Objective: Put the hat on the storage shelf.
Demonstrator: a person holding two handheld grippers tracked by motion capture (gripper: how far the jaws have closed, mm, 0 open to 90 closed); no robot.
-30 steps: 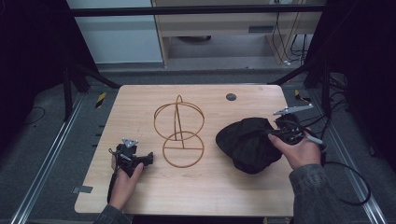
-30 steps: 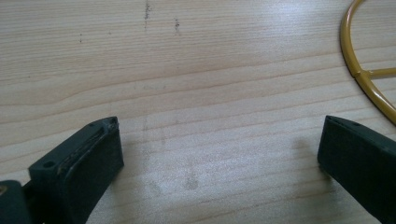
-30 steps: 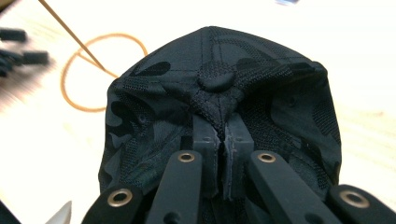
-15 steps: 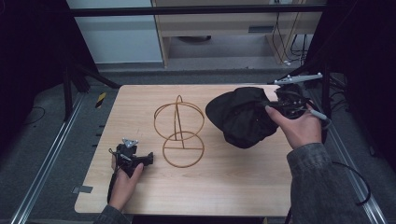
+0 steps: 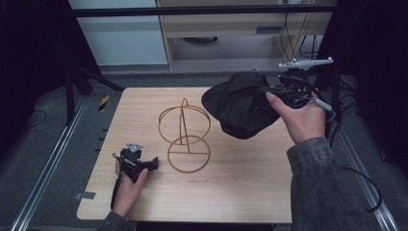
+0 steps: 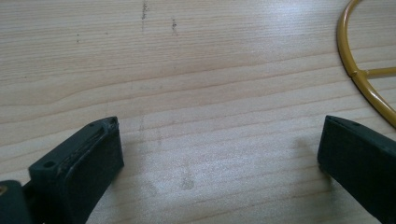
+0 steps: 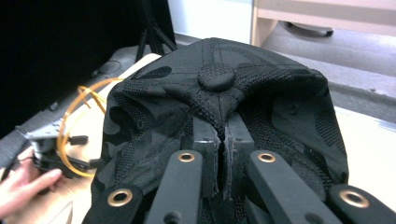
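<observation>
Holding a black camouflage-patterned fabric cap (image 5: 239, 107) clear of the light wooden table (image 5: 240, 183), the right gripper (image 5: 276, 91) has its jaws pressed together on a fold of cloth near the crown. The cap hangs in the air over the far right part of the table, to the right of the gold wire stand with two rings on a central stem (image 5: 185, 137) and apart from it. Judged from this arrangement, the work in hand is setting the cap on the stand: the pick-up is done, while carrying the cap over the upper ring and lowering it there remain. The left gripper (image 5: 149, 164) rests near the left front edge of the table, just left of the stand's base ring, with its jaws spread wide and nothing between them.

The high view gives the overall layout: cap aloft, stand upright at table centre, both hands and sleeves entering from the near side. The right gripper view adds the grip itself, showing the two pads (image 7: 208, 140) meeting on the cap (image 7: 154, 102) just below its top button (image 7: 215, 78), and the stand (image 7: 77, 121) beyond on the left. The left gripper view shows bare wood grain between the open jaws of the left gripper (image 6: 219, 149) and a curved piece of the stand's base ring (image 6: 362, 74) at far right.
</observation>
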